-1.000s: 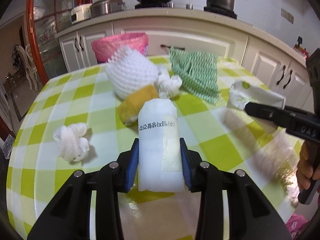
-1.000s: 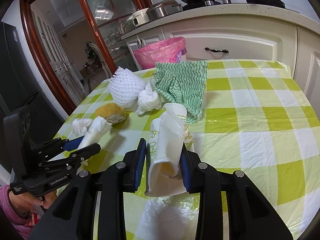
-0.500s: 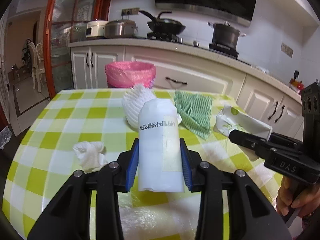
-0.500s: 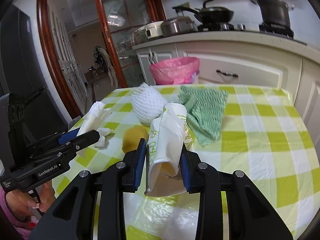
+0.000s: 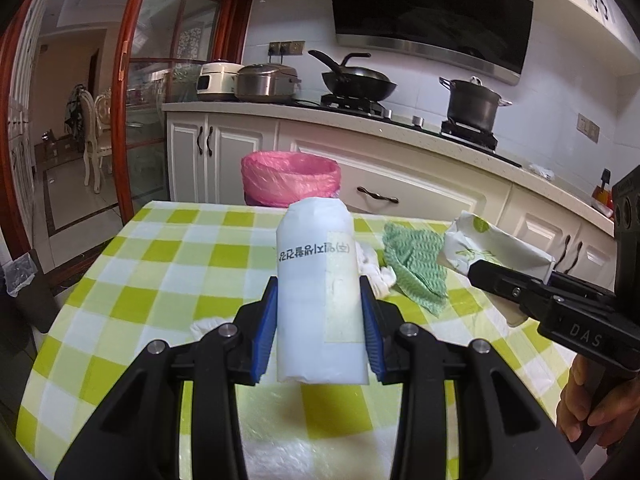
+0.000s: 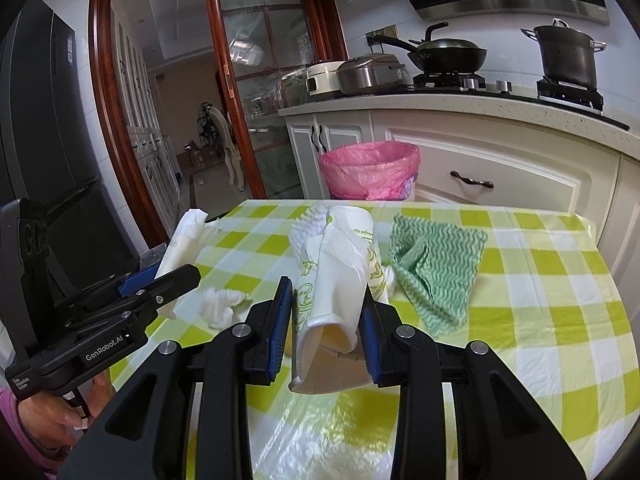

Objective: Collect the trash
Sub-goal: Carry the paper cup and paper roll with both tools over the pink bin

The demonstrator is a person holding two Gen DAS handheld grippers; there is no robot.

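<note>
**Both grippers loaded above the checked counter**

Above the green-and-white checked counter (image 5: 160, 264), the left gripper (image 5: 320, 320) has its jaws closed against the sides of a white wrapped roll (image 5: 318, 280) with printed lettering across its front, held upright between the blue pads (image 5: 266, 328). To its right, the right gripper (image 6: 326, 320) has its jaws clamped on a crumpled paper cup (image 6: 340, 272) with green print, its open end facing the camera. Both pieces of trash are carried off the counter surface. On the counter lie a green wavy-patterned cloth (image 6: 436, 264), a crumpled white tissue (image 6: 220, 304) and a white foam net (image 6: 308, 220) partly hidden behind the cup. Beyond the far edge of the counter stands a bin lined with a pink bag (image 5: 290, 178), in front of white cabinets (image 5: 420, 196).
</note>
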